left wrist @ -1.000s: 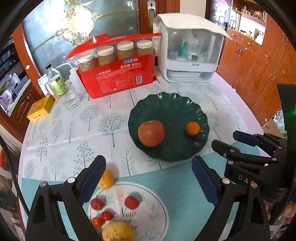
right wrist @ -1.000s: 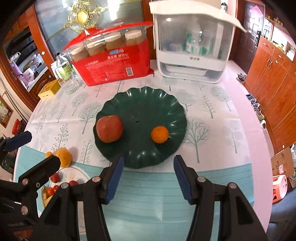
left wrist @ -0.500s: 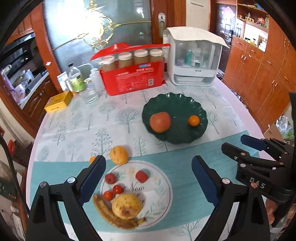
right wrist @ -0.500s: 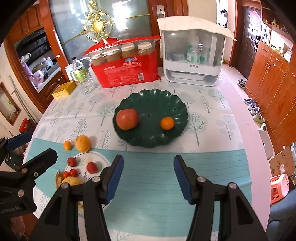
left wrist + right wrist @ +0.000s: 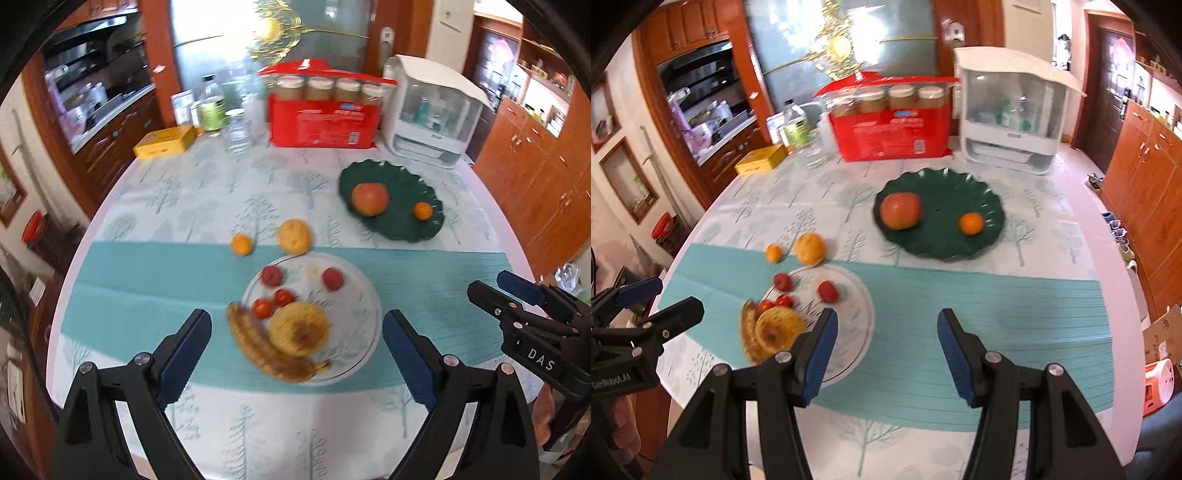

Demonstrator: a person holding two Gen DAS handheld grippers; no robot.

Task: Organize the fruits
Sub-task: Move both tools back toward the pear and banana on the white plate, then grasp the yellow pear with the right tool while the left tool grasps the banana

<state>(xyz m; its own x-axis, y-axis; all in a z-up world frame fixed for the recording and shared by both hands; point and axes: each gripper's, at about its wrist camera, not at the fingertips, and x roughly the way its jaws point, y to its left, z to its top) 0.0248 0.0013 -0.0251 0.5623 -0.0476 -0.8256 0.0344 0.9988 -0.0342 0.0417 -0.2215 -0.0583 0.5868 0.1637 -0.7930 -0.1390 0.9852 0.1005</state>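
A green plate [image 5: 397, 225] [image 5: 945, 243] holds a red apple [image 5: 369, 199] [image 5: 900, 211] and a small orange [image 5: 422, 211] [image 5: 971, 223]. A clear glass plate [image 5: 354, 295] [image 5: 858, 306] holds a banana [image 5: 266, 350], a yellow apple [image 5: 298, 328] [image 5: 779, 328] and several small red fruits. A yellow fruit [image 5: 293, 236] [image 5: 810, 249] and a small orange [image 5: 241, 244] [image 5: 774, 253] lie on the cloth beside it. My left gripper [image 5: 297, 354] is open and empty above the glass plate's near edge. My right gripper [image 5: 886, 347] is open and empty over the teal runner.
At the table's back stand a red box of jars [image 5: 325, 118], a white dispenser [image 5: 432, 122], bottles [image 5: 212, 107], a glass [image 5: 236, 133] and a yellow box [image 5: 164, 142]. Wooden cabinets [image 5: 535, 166] line the right side.
Both grippers have pulled back and up from the green plate. The glass plate with its fruit has come fully into view. Both stay open.
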